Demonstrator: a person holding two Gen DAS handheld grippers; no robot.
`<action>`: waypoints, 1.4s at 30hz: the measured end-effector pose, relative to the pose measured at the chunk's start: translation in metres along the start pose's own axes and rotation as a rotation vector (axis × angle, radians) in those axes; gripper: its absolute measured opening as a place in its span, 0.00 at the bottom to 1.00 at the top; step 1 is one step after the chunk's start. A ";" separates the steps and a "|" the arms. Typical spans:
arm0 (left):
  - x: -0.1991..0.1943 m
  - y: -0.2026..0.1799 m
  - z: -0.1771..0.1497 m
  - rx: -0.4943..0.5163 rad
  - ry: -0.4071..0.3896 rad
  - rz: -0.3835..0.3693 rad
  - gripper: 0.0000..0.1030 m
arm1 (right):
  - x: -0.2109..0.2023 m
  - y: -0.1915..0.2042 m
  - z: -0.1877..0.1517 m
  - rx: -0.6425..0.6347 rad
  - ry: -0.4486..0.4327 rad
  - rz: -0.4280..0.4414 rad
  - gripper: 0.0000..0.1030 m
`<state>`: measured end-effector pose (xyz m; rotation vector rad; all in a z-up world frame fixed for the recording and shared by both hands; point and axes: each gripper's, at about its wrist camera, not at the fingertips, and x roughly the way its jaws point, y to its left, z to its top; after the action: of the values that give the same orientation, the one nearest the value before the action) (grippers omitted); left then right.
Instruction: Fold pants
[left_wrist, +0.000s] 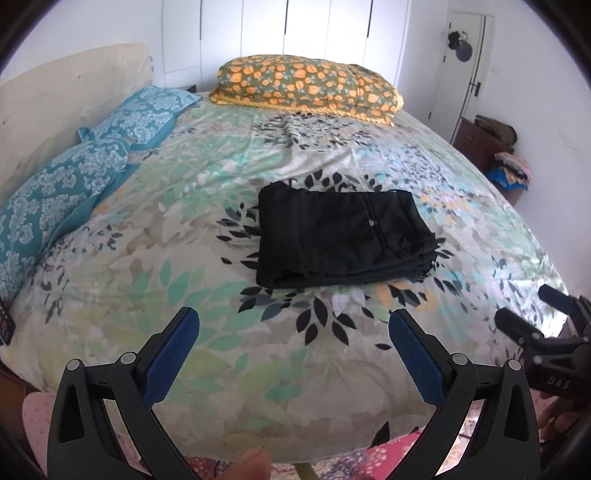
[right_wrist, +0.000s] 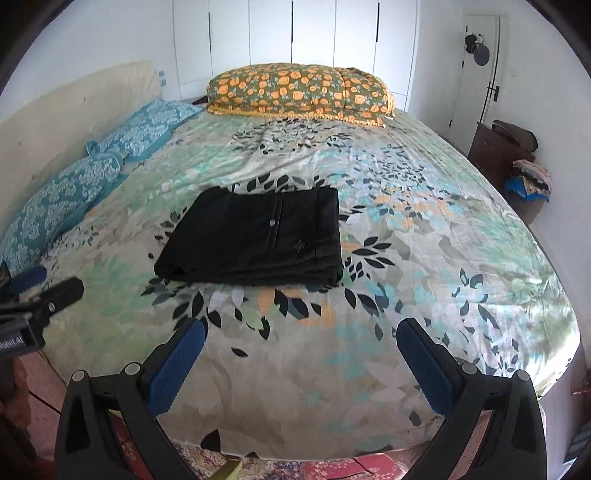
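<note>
Pants (left_wrist: 341, 236): lying folded at 12 o'clock; soft, limp; I'd grip the stacked edge.
Left gripper (left_wrist: 293, 347), right gripper (right_wrist: 301, 358): I'm holding both spread apart, empty.

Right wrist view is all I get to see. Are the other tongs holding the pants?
Observer: No. The left tongs are open with nothing between them. The folded black pants lie farther ahead on the bed, untouched.
Child: Can you see the person's hand?
Observer: Only a fingertip, at the very bottom of the left wrist view, below the left tongs.
</note>
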<state>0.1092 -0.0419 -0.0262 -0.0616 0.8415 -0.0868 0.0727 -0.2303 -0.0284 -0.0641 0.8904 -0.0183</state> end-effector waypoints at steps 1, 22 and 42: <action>-0.004 0.000 0.003 -0.001 -0.016 -0.004 1.00 | -0.002 0.001 0.000 0.003 -0.002 -0.002 1.00; -0.009 0.005 0.010 -0.047 0.048 0.146 1.00 | -0.033 0.005 0.017 -0.016 -0.118 -0.048 1.00; -0.006 -0.014 0.010 0.023 0.041 0.125 0.99 | -0.020 -0.001 0.014 -0.024 -0.080 -0.074 1.00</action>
<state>0.1115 -0.0544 -0.0138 0.0149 0.8833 0.0200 0.0709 -0.2298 -0.0045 -0.1194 0.8077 -0.0736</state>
